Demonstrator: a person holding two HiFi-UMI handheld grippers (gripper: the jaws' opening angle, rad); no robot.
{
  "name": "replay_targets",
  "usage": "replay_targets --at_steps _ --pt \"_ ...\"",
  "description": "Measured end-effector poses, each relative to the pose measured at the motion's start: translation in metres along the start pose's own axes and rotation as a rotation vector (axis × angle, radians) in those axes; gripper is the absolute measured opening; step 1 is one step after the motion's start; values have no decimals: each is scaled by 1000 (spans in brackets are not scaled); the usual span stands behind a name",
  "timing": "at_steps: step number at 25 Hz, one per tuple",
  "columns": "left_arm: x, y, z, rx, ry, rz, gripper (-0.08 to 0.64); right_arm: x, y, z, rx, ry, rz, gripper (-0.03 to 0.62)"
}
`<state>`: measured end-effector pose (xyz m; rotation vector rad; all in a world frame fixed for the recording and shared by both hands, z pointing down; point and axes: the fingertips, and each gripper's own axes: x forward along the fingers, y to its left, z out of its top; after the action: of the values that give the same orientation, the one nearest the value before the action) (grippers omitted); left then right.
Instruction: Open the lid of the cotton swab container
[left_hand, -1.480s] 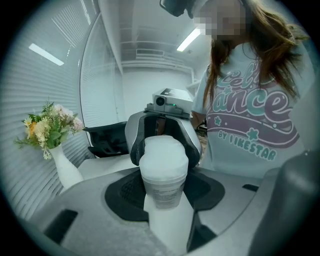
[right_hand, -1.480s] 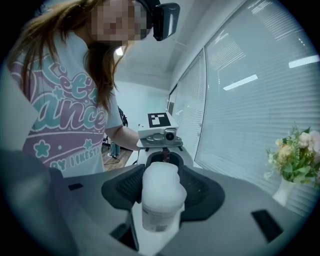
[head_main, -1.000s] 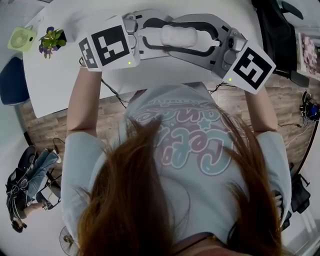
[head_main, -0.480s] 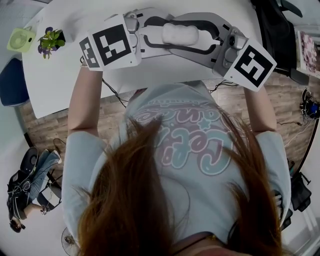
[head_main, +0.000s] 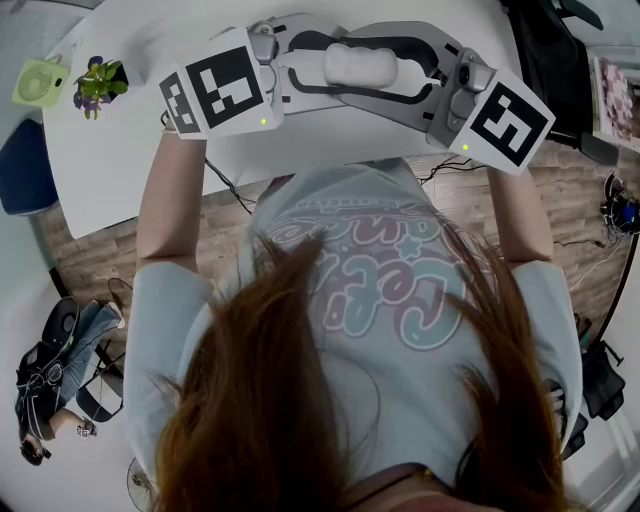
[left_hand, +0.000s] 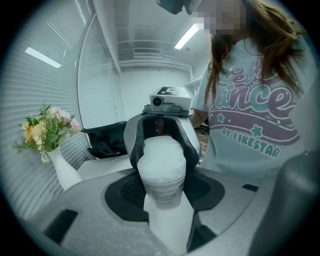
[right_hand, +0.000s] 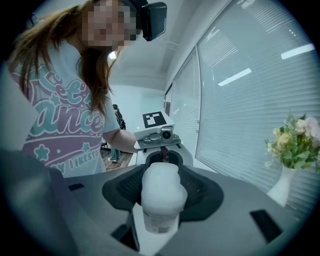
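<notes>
The cotton swab container (head_main: 360, 66), a white translucent cylinder with a printed label, hangs level above the white table (head_main: 130, 160), held from both ends. My left gripper (head_main: 318, 68) comes in from the left and is shut on one end. My right gripper (head_main: 405, 68) faces it from the right and is shut on the other end. In the left gripper view the container (left_hand: 161, 167) sits between my own dark pads (left_hand: 125, 192), with the right gripper (left_hand: 162, 130) closed round its far end. The right gripper view shows the container (right_hand: 162, 192) the same way. Which end carries the lid is unclear.
A small pot of flowers (head_main: 100, 80) and a green object (head_main: 40, 80) stand at the table's far left. The same flowers in a white vase (left_hand: 50, 135) appear beside window blinds. A black chair (left_hand: 105, 140) stands behind. The person's body is close behind both grippers.
</notes>
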<state>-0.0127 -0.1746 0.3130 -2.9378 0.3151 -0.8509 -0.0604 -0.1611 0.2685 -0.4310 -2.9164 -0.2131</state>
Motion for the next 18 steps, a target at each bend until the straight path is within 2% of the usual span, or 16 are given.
replay_targets --at_steps 18 --pt "2 0 -2 -18 3 -5 193 0 -1 -3 63 3 31 212"
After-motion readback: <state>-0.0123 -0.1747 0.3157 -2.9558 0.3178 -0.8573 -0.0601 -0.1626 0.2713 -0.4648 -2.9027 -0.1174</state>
